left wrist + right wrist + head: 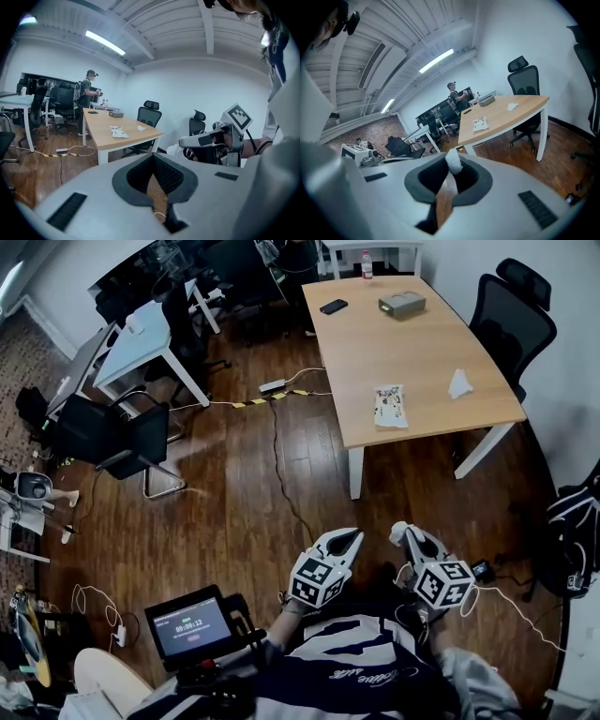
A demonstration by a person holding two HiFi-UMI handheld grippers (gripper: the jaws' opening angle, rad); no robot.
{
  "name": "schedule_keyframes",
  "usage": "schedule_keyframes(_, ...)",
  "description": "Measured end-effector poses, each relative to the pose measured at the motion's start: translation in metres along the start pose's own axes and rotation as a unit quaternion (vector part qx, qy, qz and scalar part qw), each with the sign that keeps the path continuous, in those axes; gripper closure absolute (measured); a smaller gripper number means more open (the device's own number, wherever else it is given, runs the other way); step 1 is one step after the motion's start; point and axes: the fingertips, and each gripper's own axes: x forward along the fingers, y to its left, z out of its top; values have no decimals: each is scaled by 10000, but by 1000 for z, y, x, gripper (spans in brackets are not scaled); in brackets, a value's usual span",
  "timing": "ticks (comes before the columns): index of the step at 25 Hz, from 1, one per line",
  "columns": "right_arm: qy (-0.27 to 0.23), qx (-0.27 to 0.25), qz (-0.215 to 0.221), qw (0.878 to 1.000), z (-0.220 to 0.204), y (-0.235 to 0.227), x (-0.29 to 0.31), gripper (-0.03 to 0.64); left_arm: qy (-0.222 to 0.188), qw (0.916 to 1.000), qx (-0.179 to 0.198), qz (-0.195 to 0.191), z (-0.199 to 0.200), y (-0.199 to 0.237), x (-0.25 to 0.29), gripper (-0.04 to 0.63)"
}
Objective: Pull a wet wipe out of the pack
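Observation:
The wet wipe pack (391,406) lies near the front edge of the wooden table (412,343), well ahead of both grippers; it also shows as the pack (118,132) and the pack (480,123). A crumpled white wipe (459,383) lies on the table right of the pack. My right gripper (400,533) is held low over the floor, shut on a small white wad of wipe (453,161) that sticks up between its tips. My left gripper (354,535) is beside it, tips together, nothing in it (152,157).
On the table's far end are a phone (333,307), a grey box (401,304) and a bottle (367,265). Black office chairs (511,320) stand right of the table. A cable (281,474) runs across the wood floor. A person (86,93) stands at the back.

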Motion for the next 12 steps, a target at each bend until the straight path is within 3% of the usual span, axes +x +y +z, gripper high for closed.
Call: schedule_keyframes(12, 43, -171, 51, 9998, 15, 1, 7, 603, -144, 9998, -53, 107, 16, 8, 4, 592)
